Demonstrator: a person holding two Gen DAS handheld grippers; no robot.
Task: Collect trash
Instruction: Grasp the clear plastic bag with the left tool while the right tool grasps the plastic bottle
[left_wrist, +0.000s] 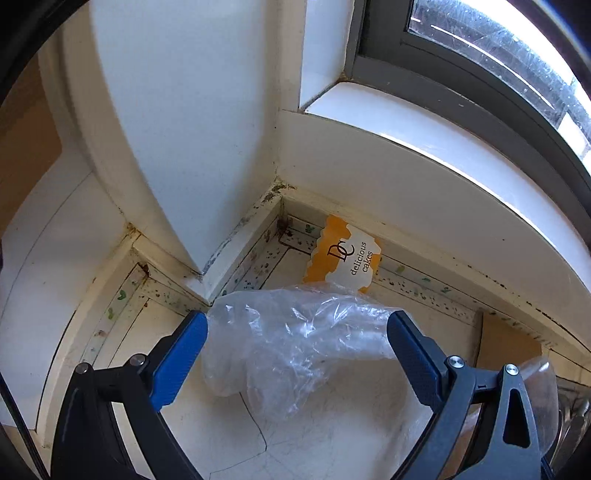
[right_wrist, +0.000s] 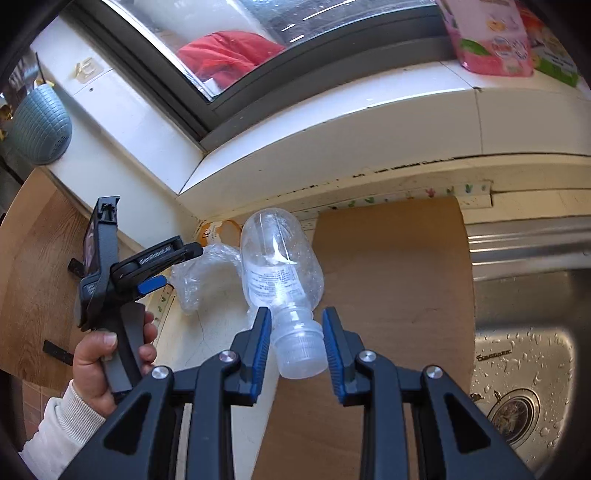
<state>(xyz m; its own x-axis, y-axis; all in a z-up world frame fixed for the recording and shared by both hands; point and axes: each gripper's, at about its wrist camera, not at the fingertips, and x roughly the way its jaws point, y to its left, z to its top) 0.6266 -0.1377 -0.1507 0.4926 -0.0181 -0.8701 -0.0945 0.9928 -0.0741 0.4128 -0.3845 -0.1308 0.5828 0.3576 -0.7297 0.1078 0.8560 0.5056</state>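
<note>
At the left, a person's hand (right_wrist: 107, 354) in a white sleeve (right_wrist: 59, 424) steers the left gripper (left_wrist: 297, 334), its jaws standing wide open around a crumpled clear plastic bag (left_wrist: 291, 343) on the pale counter (left_wrist: 332, 435), without pressing it. Just behind the bag, an orange-and-white "delicious cakes" wrapper (left_wrist: 345, 254) leans in the corner beneath the window sill (left_wrist: 424, 147). To the right, the right gripper (right_wrist: 297, 345) has its jaws closed on the neck of an empty clear plastic bottle (right_wrist: 280, 266), held above a brown board (right_wrist: 399, 280). Furthest right lies the wet steel sink (right_wrist: 524, 354).
</note>
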